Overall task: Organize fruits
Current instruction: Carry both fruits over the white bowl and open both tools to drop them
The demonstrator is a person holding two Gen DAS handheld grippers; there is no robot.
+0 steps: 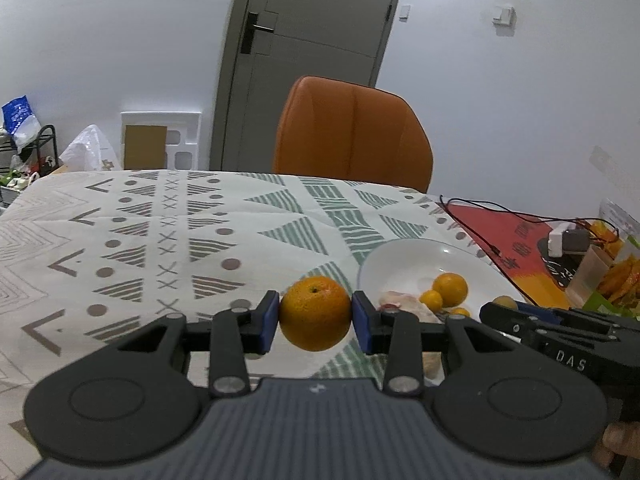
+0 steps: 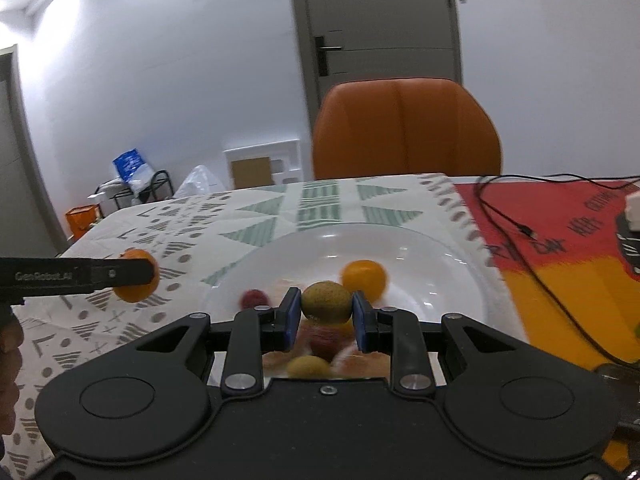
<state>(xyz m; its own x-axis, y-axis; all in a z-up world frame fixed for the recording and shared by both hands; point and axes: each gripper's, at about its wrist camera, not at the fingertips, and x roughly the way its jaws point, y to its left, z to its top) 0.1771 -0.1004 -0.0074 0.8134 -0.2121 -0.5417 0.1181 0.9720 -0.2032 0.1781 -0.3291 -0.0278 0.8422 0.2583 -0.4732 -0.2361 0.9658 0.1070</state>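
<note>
Left tongs [image 1: 315, 316] clamp orange [image 1: 315, 312] beside plate [image 1: 404, 256].

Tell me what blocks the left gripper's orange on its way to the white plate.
Nothing visible on the tablecloth between them. The orange sits clamped in the left gripper, left of the plate. The right gripper holds a greenish fruit over it.

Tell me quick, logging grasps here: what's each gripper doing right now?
Left gripper: closed on the orange, held above the tablecloth.
Right gripper: closed on a small greenish-yellow fruit, over the white plate.
</note>
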